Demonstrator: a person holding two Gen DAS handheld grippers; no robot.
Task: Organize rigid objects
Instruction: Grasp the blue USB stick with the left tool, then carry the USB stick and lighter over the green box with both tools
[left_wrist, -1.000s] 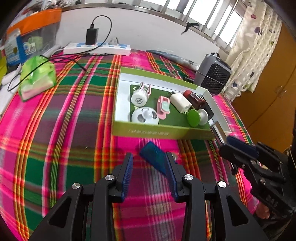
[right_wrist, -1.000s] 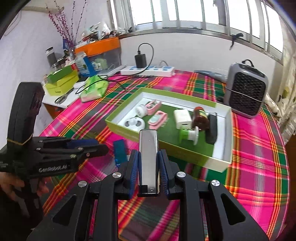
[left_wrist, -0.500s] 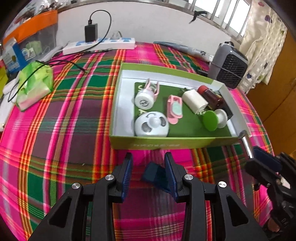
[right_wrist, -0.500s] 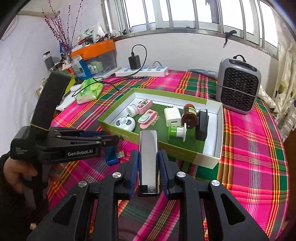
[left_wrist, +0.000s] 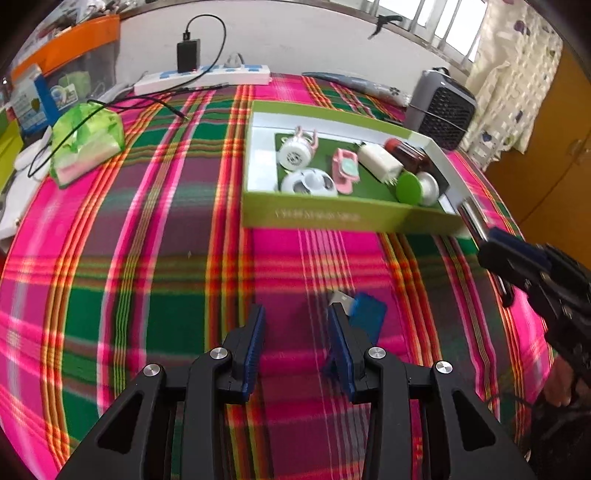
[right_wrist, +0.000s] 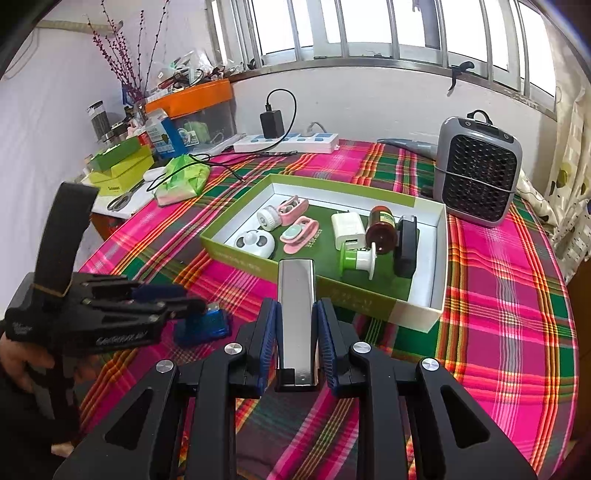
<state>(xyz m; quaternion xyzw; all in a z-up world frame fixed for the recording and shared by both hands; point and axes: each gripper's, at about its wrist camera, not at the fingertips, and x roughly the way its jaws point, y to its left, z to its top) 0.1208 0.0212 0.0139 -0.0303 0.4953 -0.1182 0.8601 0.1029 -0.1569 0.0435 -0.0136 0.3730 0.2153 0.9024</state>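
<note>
Plaid cloth in pink, green and red covered the tabletop (right_wrist: 517, 295), and barred windows ran across the top of the right wrist frame. From my remote seat I saw the green box (right_wrist: 236, 254) sitting open at mid-frame, its near wall facing both cameras. Inside it lay a white round gadget (right_wrist: 255, 242), pink clips (right_wrist: 299, 230), a white charger (right_wrist: 347, 225), a brown bottle (right_wrist: 384, 225), a black block (right_wrist: 406, 243) and a green-capped spool (right_wrist: 356, 258), packed close, with bare white floor showing along the left and right walls.

My right tongs (right_wrist: 296, 343) were clamped on a silver metal bar (right_wrist: 296, 295), which stood straight out between the pads, its far end overlapping the box's near edge in the frame. My left tongs (left_wrist: 295, 347) stood apart with nothing between them. The blue USB drive (left_wrist: 365, 317) lay on the cloth just beyond the right-hand pad (left_wrist: 341, 350), partly hidden by it; I could not tell if they touched. In the right wrist view the same drive (right_wrist: 201, 325) sat at lower left, just past the left tongs' tips (right_wrist: 177, 306).

Open cloth stretched between the drive and the box's near wall. Left of the box the cloth ran clear up to a green tissue pack (left_wrist: 86, 144) and a power strip (left_wrist: 203, 75) at the upper left. A grey heater (right_wrist: 476, 177) stood near the box's far right corner.
</note>
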